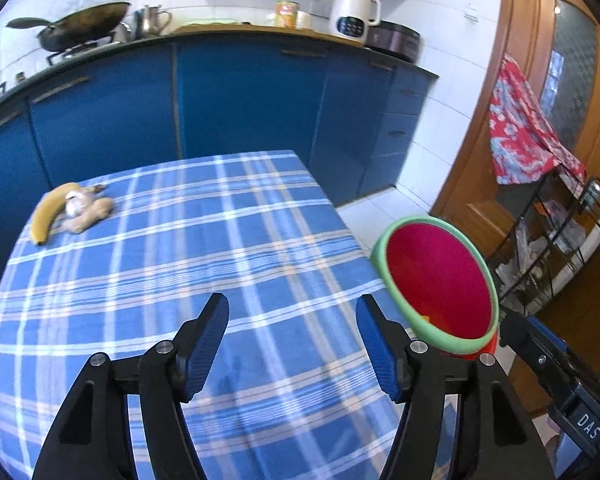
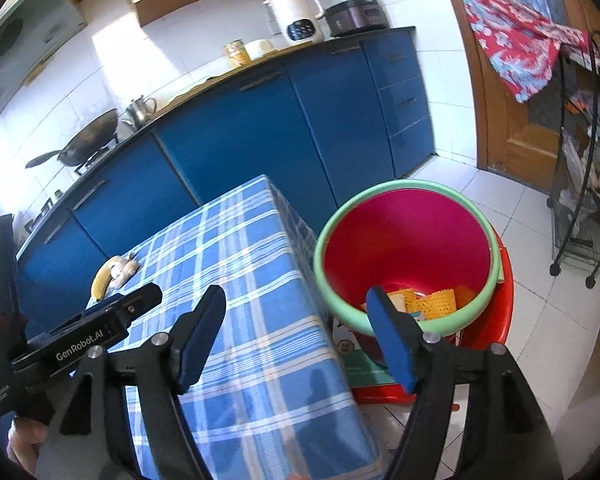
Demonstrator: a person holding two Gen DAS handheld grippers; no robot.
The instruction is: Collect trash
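Observation:
A red bin with a green rim [image 2: 404,248] stands on a red stool beside the table's right edge; it also shows in the left wrist view [image 1: 440,280]. Yellow wrappers [image 2: 436,302] lie in its bottom. A banana [image 1: 50,210] with a garlic bulb and ginger [image 1: 86,212] lies at the table's far left corner, also in the right wrist view [image 2: 104,276]. My left gripper [image 1: 292,320] is open and empty above the blue plaid tablecloth [image 1: 180,280]. My right gripper [image 2: 296,316] is open and empty above the table's right edge, near the bin.
Blue kitchen cabinets [image 1: 240,92] run behind the table, with a wok [image 1: 84,26], kettle and cooker on the counter. A black wire rack [image 2: 584,184] and a wooden door with a red cloth [image 2: 508,32] stand at the right. White tile floor lies beyond the bin.

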